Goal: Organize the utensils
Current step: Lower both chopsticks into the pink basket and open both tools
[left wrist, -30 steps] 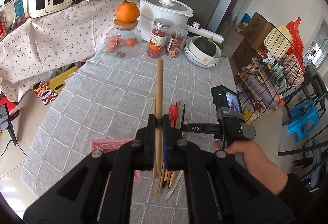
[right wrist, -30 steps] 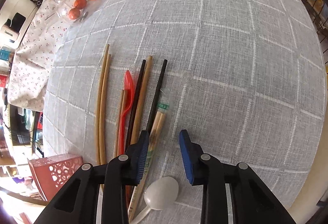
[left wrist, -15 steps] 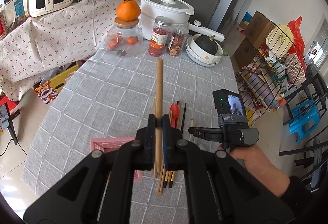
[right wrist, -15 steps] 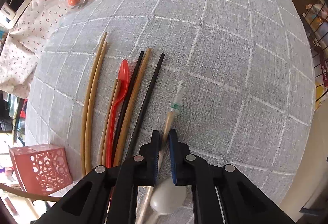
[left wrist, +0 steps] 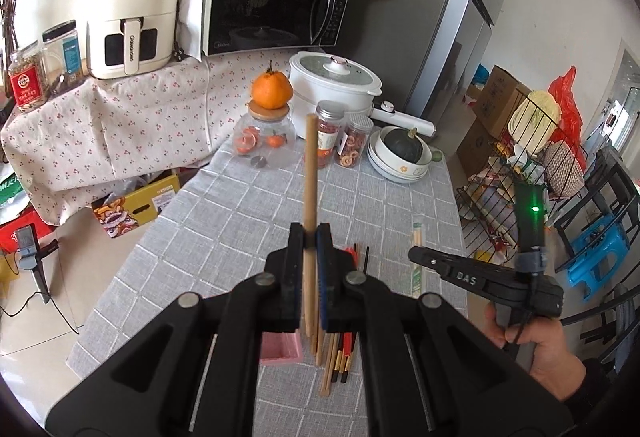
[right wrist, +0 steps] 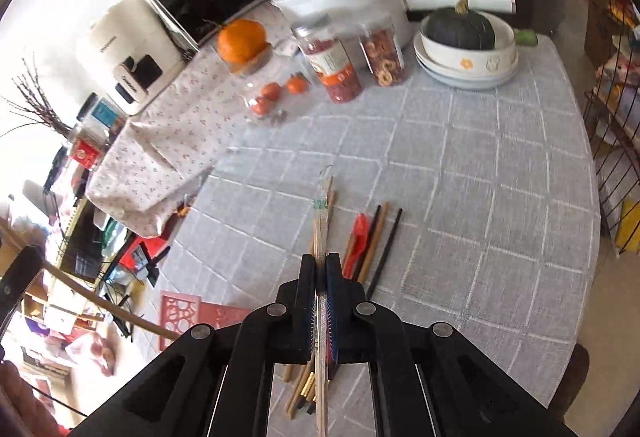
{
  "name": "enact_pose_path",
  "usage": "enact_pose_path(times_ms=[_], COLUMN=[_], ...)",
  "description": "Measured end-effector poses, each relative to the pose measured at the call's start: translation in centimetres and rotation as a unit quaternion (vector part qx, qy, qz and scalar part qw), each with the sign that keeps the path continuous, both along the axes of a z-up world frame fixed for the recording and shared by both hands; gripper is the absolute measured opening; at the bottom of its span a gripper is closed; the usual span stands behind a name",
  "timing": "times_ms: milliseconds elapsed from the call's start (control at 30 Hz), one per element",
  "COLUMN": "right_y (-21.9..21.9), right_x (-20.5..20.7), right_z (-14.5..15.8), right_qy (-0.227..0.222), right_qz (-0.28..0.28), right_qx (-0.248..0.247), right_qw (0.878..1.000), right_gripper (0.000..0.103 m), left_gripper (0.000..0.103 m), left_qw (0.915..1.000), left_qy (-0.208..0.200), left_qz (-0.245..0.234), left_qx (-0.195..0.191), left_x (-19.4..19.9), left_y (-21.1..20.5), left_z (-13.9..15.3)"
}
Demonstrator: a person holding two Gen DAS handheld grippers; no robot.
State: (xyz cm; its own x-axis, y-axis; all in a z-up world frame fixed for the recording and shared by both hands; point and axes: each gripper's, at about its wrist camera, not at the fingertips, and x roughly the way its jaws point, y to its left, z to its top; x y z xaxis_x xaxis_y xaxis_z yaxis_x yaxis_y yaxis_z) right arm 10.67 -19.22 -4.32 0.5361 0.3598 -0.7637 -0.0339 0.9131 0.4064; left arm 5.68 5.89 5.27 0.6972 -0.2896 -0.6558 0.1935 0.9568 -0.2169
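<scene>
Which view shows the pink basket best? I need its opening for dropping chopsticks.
Neither shows it whole. The left wrist view shows the pink basket opening, half behind the fingers. The right wrist view shows only its patterned side.

Tablecloth [left wrist: 248, 221]: grey woven cloth w/ white grid, matt, rough. Chopstick [left wrist: 310, 173]: pale wood, matt, smooth. Wrapped chopsticks [right wrist: 322, 225]: wood in clear glossy plastic sleeve. Spoon [right wrist: 359, 237]: red plastic, glossy. Basket [right wrist: 180, 311]: pink plastic, perforated. Pot [left wrist: 334, 81]: white, glossy. Jar [left wrist: 264, 139]: clear glass, wood lid. Microwave [left wrist: 276, 11] door: glossy black.
</scene>
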Motion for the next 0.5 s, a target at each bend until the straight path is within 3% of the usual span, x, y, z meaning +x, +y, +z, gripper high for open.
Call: enact_pose_path(times_ms=[233, 500], right_y=[1.7, 3.8], right_x=[-2.6, -2.9], right_z=[4.6, 5.4], right_qy=[-0.104, -0.148], right_qz=[-0.003, 0.005], right_qx=[0.008, 0.018], right_qw=[0.995, 0.989], right_gripper=[0.005, 0.005], left_gripper=[0.007, 0.007], left_qw=[0.9992, 0.9976], left_qy=[-0.01, 0.023], left_qz=[0.031, 0.036], left_qx=[0.022, 0.055], left_x=[0.1, 1.6], left_y=[2.0, 2.3], left_z=[-0.5, -3.9])
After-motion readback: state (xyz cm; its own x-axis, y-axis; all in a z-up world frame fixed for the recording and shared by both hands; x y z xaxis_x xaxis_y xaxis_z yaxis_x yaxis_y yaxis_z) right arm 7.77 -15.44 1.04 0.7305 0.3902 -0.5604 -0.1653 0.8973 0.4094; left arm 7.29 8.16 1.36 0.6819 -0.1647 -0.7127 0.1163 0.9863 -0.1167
